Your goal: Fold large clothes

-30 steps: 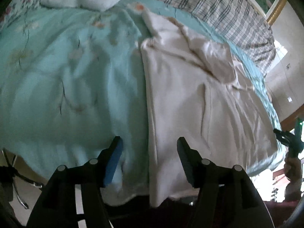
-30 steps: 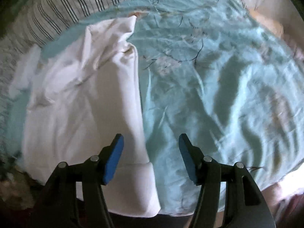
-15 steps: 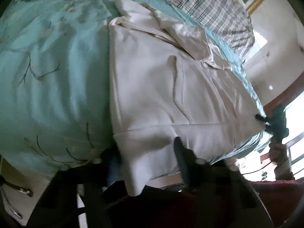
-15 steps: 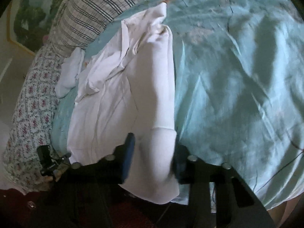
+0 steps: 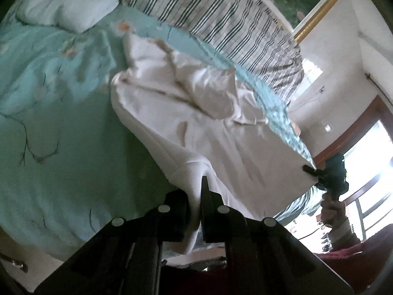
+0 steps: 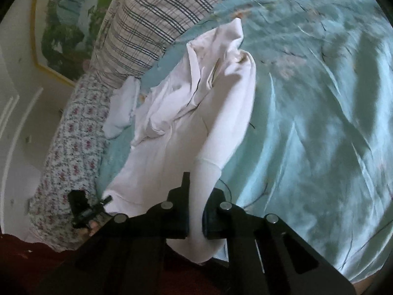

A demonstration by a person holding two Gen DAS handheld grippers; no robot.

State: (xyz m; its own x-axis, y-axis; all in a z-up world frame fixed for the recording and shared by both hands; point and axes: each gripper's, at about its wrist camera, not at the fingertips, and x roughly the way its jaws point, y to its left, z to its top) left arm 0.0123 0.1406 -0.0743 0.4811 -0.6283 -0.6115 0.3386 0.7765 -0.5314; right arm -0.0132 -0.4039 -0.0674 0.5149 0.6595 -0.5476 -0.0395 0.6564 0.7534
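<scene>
Already the left gripper [image 5: 196,211] is clamped on one near corner of the white garment [image 5: 196,123], and the right gripper [image 6: 195,211] pinches the opposite corner. From both claws the garment's long axis runs up the frame across the teal bedspread [image 5: 61,123] toward the striped pillow [image 5: 221,19]; its far end looks rumpled, though motion blur leaves that uncertain.

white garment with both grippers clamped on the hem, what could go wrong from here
The left gripper and right gripper each pinch only a narrow bit of the white garment; it may slip out when lifted. The bunched upper part could get folded in as creases. Dragging might rumple the teal bedspread.
</scene>
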